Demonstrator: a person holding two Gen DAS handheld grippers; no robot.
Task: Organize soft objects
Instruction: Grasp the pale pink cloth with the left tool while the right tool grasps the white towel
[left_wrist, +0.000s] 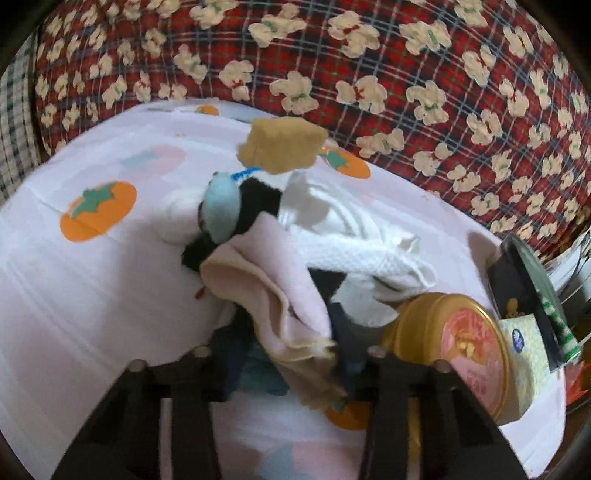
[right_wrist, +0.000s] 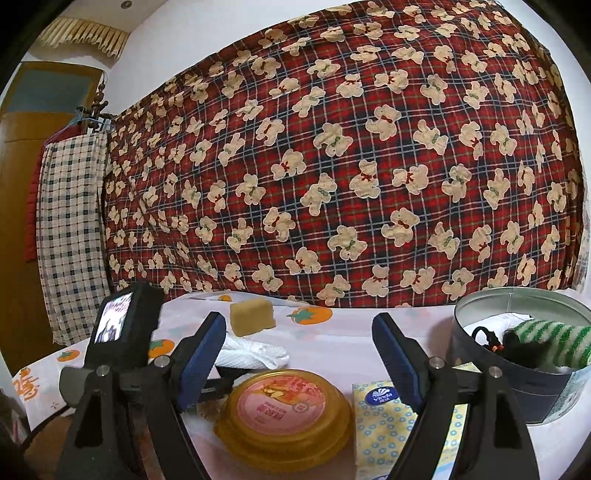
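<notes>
Black left tongs (left_wrist: 291, 365) fill the bottom of their own view, narrowed around the frayed beige hem of a pale pink folded cloth (left_wrist: 273, 266). Blur hides whether the dark blue pads (left_wrist: 347, 354) actually press on it, so I cannot tell if it is gripped. This cloth tops a loose heap of soft things lying on the desk (left_wrist: 92, 295), which is covered with a white sheet printed with orange persimmons. The heap sits just left of a round gold tin with a pink lid (left_wrist: 454, 347).

Touching that tin, between it and the pink cloth, is a white waffle-weave towel (left_wrist: 369, 251). Farther from the tin, a fuzzy black fabric piece (left_wrist: 258, 203) and a light blue soft item (left_wrist: 221, 210) poke out of the heap. Beyond the heap, well apart from the tin, stands a tan sponge block (left_wrist: 284, 147).

Right tongs (right_wrist: 299, 321) hang released above the gold tin, jaws wide with nothing between them. Just right of the tin lies a yellow flower-patterned tissue pack (right_wrist: 384, 424). Past the pack stands a round dark metal tin without a lid (right_wrist: 535, 391), holding a green-and-white striped fuzzy sock (right_wrist: 546, 339) among dark items. Behind everything rises a red plaid quilt printed with cream bears (right_wrist: 351, 166).
</notes>
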